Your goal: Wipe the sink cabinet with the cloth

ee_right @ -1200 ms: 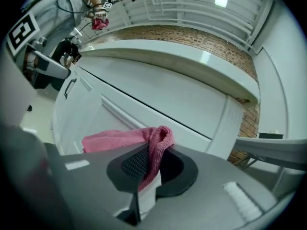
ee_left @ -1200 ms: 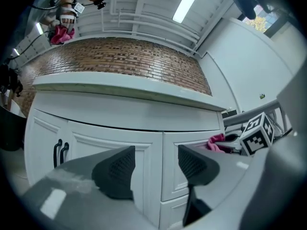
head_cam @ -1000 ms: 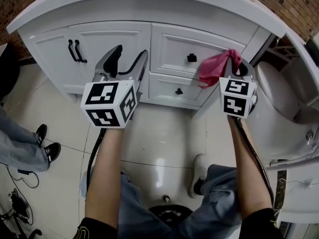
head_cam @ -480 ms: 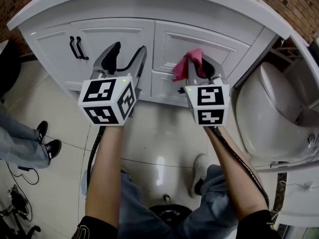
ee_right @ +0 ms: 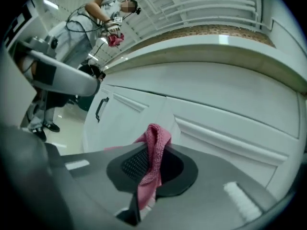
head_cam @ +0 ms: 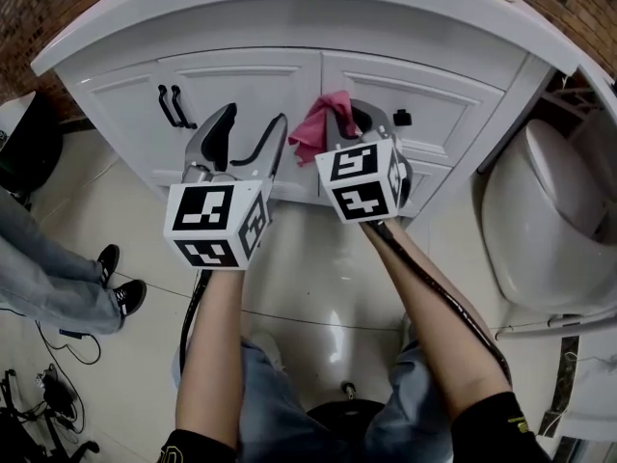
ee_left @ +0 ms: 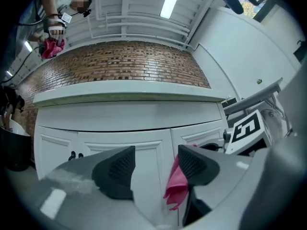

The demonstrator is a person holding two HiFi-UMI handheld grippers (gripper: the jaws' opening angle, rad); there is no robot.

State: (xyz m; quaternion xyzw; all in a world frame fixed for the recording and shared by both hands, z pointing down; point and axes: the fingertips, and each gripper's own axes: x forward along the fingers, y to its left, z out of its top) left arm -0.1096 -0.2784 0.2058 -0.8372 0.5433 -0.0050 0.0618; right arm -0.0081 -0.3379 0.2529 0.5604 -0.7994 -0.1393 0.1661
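The white sink cabinet [head_cam: 260, 90] fills the top of the head view, with doors at the left and drawers at the right. A pink cloth [head_cam: 316, 123] is pinched in my right gripper [head_cam: 349, 123], which is shut on it and holds it against the cabinet front near the door's right edge. The same cloth [ee_right: 152, 162] drapes over the pads in the right gripper view. My left gripper [head_cam: 249, 135] stands open beside it, a little off the left door, nothing between its fingers [ee_left: 117, 171]. The cloth [ee_left: 175, 183] also shows at its right jaw.
Black handles [head_cam: 174, 106] sit on the left door and a black knob [head_cam: 402, 118] on the upper drawer. A white toilet [head_cam: 545, 230] stands at the right. Another person's legs and shoes [head_cam: 116, 292] are at the left on the tiled floor.
My right gripper has carried the cloth leftward from the right drawers to the door's edge, close to my left gripper. The left gripper has stayed open and nearly still.
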